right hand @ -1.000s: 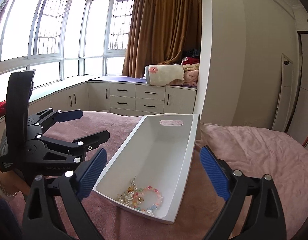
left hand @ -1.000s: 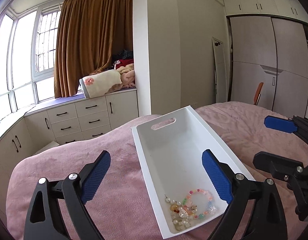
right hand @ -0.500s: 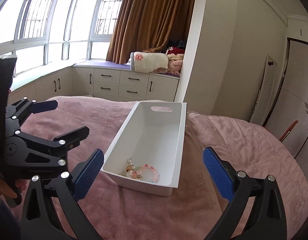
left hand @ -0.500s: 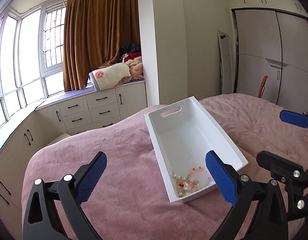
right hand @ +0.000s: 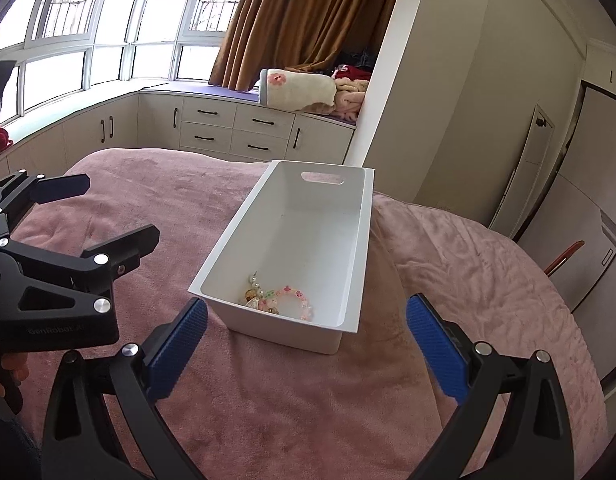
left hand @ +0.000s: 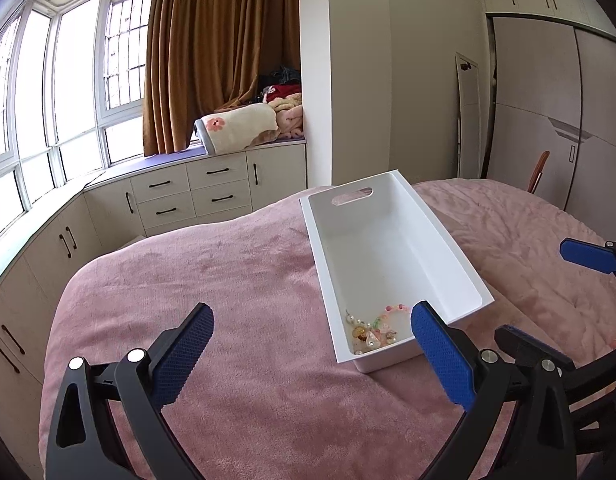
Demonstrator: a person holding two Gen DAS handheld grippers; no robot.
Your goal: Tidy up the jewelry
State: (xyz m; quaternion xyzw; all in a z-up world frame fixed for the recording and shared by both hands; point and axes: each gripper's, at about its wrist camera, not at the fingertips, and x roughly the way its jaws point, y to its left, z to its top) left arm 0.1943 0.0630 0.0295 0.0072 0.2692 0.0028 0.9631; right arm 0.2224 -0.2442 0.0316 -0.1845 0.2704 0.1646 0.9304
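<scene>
So the white bin [right hand: 354, 240] sits on the pink bedspread [right hand: 268, 392], and the jewelry [right hand: 278, 300], a tangle of beaded bracelets and pearls, is piled at its near end. Left gripper [left hand: 312, 350] and right gripper [right hand: 306, 346] both hang above the bed just short of the bin, jaws spread wide, holding nothing.

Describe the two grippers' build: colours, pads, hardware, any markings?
Both match. The left gripper and right gripper have black skeletal frames with triangular cutouts, silver pivot screws and two fingers faced with blue knurled pads. The left's body, in the right wrist view, bears faint embossed lettering, unreadable. No cables visible.
</scene>
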